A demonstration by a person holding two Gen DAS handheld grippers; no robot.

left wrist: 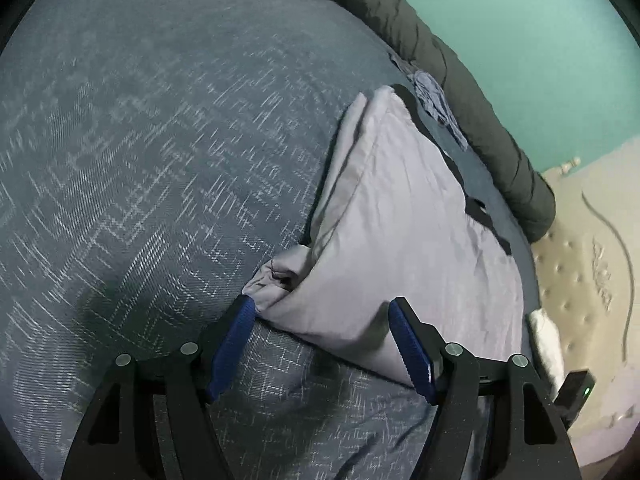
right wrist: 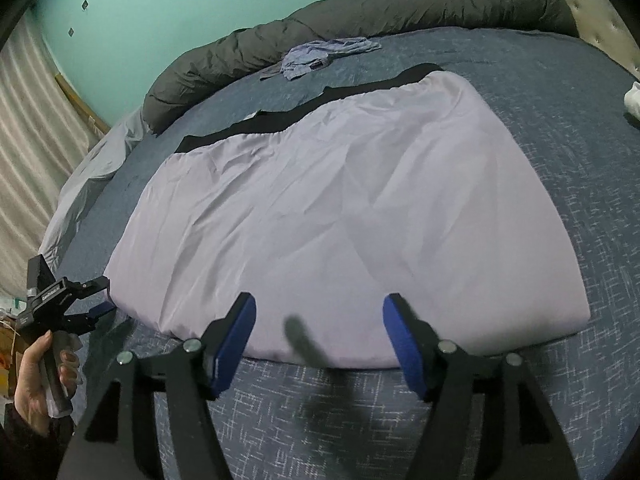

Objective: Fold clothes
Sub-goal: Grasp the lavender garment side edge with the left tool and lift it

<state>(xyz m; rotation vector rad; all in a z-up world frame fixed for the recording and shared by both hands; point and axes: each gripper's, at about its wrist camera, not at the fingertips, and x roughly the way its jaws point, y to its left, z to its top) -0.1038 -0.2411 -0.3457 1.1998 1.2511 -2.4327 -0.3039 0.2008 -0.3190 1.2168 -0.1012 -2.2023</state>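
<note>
A pale lilac garment (right wrist: 352,208) lies folded and spread flat on the blue patterned bedspread (right wrist: 400,420), with a black garment edge (right wrist: 360,90) showing behind it. In the left wrist view the lilac garment (left wrist: 400,232) lies ahead, with a bunched corner (left wrist: 276,276) just past the left fingertip. My left gripper (left wrist: 322,304) is open and empty at that corner; it also shows in the right wrist view (right wrist: 100,312), held by a hand. My right gripper (right wrist: 318,306) is open and empty at the garment's near edge.
A crumpled light blue garment (right wrist: 320,54) lies at the far side near a rolled dark grey duvet (right wrist: 360,20). A white item (right wrist: 632,98) sits at the right. A beige tufted headboard (left wrist: 588,264) and teal wall (left wrist: 540,40) border the bed.
</note>
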